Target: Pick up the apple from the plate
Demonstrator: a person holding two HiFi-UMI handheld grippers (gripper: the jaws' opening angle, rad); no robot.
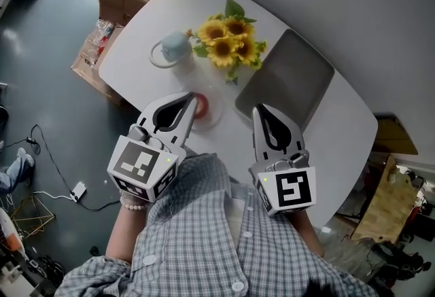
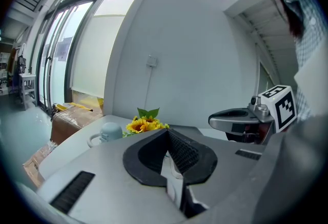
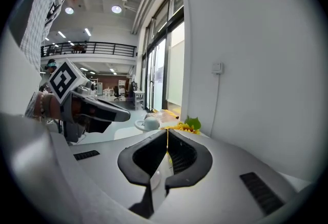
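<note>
Apple, seemingly, beneath left gripper; head view only

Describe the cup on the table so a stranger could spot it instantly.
On the white table, look left of the sunflowers. The cup sits there on a white saucer. It is the only pale blue thing, unlike the yellow flowers and the grey tray.

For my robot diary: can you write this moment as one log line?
stage: before pick | left gripper: shut, empty | right gripper: shut, empty | apple: on plate, not gripped
</note>
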